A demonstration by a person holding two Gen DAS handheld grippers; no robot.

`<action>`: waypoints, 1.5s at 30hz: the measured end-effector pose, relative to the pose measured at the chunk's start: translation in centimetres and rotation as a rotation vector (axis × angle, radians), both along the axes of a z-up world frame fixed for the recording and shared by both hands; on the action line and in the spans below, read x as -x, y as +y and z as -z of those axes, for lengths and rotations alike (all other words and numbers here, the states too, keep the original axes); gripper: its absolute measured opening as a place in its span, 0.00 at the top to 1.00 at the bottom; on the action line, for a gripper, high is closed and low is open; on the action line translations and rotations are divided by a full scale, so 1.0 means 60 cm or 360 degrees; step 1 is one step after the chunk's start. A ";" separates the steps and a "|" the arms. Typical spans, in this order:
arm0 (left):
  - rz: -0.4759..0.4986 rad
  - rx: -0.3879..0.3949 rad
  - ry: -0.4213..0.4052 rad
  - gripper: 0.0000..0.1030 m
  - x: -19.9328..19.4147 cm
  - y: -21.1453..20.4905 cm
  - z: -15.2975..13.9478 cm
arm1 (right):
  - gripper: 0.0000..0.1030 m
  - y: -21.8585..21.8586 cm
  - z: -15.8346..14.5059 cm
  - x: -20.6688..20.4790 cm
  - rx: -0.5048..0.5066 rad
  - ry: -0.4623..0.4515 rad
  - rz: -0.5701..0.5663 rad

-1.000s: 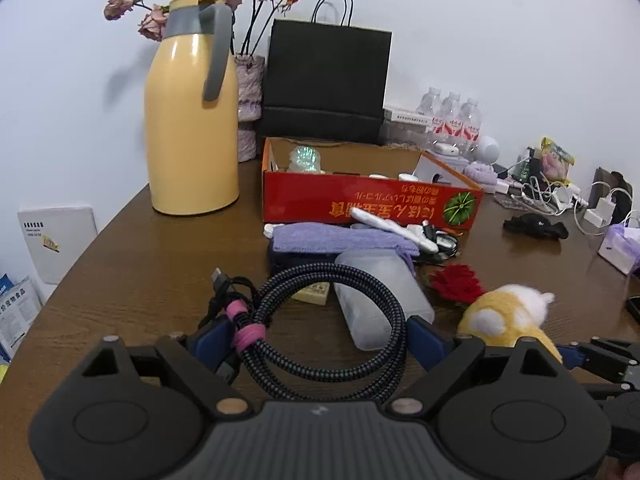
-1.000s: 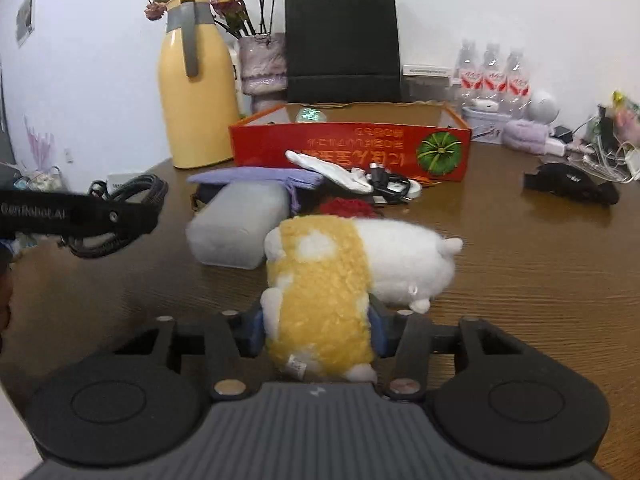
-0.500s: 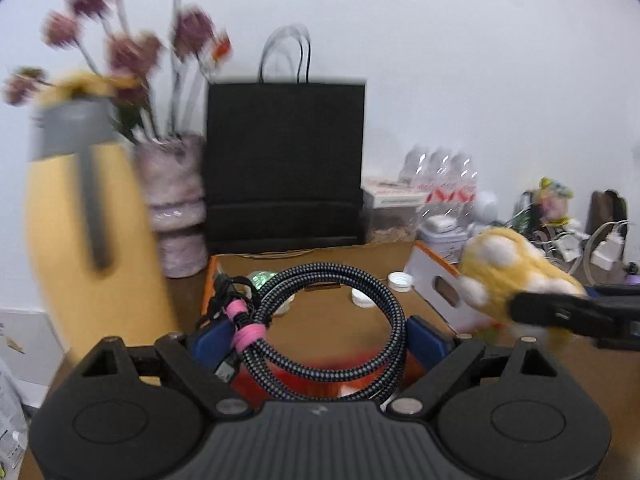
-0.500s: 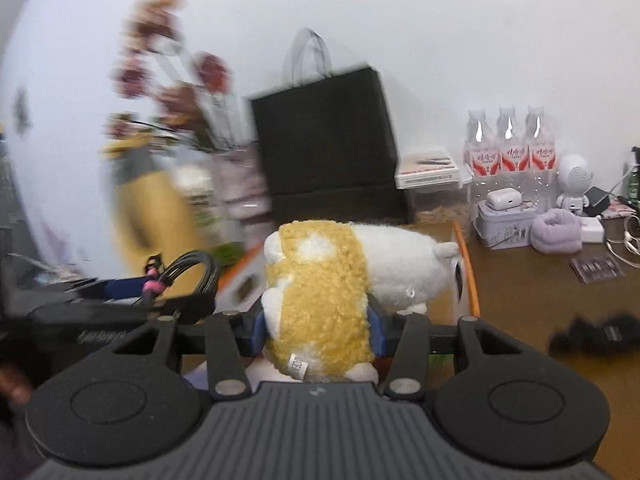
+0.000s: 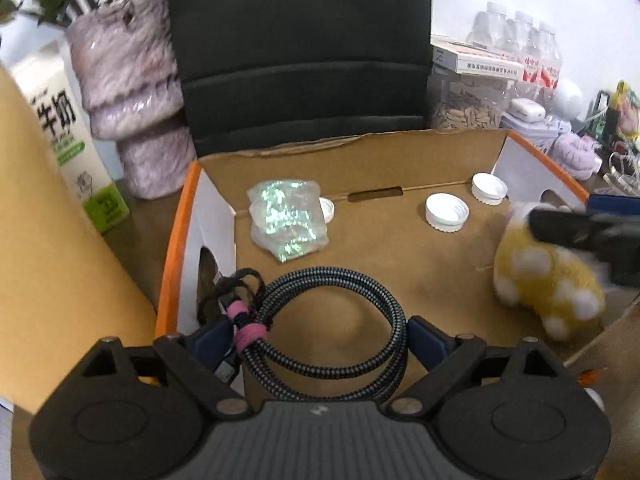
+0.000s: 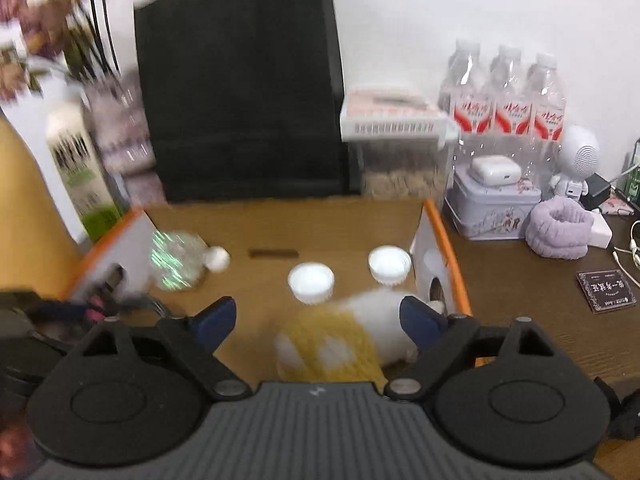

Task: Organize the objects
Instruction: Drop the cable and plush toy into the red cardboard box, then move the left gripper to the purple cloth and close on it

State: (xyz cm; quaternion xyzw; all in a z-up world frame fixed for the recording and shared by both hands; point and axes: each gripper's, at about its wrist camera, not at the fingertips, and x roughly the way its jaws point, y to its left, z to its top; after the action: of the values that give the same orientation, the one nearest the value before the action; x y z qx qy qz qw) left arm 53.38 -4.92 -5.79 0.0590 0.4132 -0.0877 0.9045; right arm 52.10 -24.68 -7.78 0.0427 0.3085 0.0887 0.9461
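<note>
My left gripper [image 5: 320, 340] is shut on a coiled black braided cable [image 5: 332, 320] with a pink tie, held over the left half of the open cardboard box [image 5: 176, 240]. My right gripper [image 6: 316, 320] is open over the right half of the box [image 6: 448, 240]. The yellow and white plush toy [image 6: 340, 344] lies loose on the box floor under the right gripper, no finger touching it. It also shows in the left wrist view [image 5: 548, 284], below the right gripper's dark fingers [image 5: 576, 228].
In the box lie a shiny crumpled wrapper [image 5: 286, 220] and white bottle caps [image 5: 446, 212]. Behind it stand a black paper bag [image 5: 300, 48], a purple vase [image 5: 132, 92], a milk carton [image 5: 68, 132] and water bottles [image 6: 504, 96]. A yellow jug [image 5: 48, 260] is at left.
Both grippers moved forward from the table front to above the box. The right gripper opened and let go of the plush toy, which now lies in the box. The left still holds the cable.
</note>
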 end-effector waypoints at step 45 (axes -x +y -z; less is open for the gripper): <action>-0.0059 0.0447 -0.0612 0.00 0.687 0.150 -0.064 | 0.00 0.003 0.048 0.696 -0.0010 -0.0319 0.0004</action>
State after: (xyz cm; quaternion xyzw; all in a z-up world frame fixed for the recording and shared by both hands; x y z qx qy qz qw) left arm 12.17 4.09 -1.94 -0.0594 0.2181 -0.1149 0.9673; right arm 10.32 -24.50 -10.65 0.0369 0.2121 0.0924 0.9722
